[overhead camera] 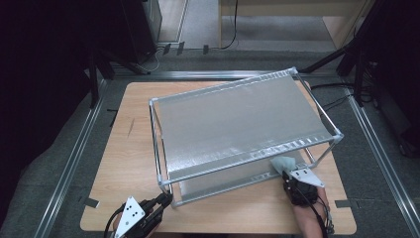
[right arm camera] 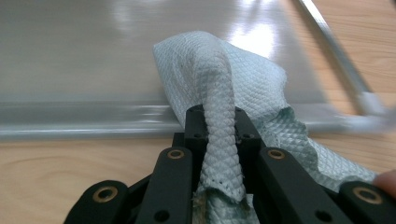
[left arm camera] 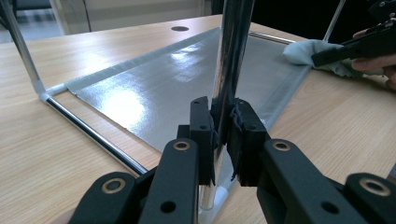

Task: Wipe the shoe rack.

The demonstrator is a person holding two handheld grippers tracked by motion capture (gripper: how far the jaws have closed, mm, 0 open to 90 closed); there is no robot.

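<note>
The right gripper (right arm camera: 219,128) has its two black fingers (right arm camera: 196,128) closed on a bunched fold of pale blue, diamond-textured cloth (right arm camera: 219,79). The cloth spreads beyond the fingers onto a shiny grey sheet (right arm camera: 79,51) lying on the wooden surface (right arm camera: 60,168). At the far right a chrome rod (right arm camera: 336,42) runs along the sheet's edge, blurred. A fingertip shows at the near right corner.
</note>
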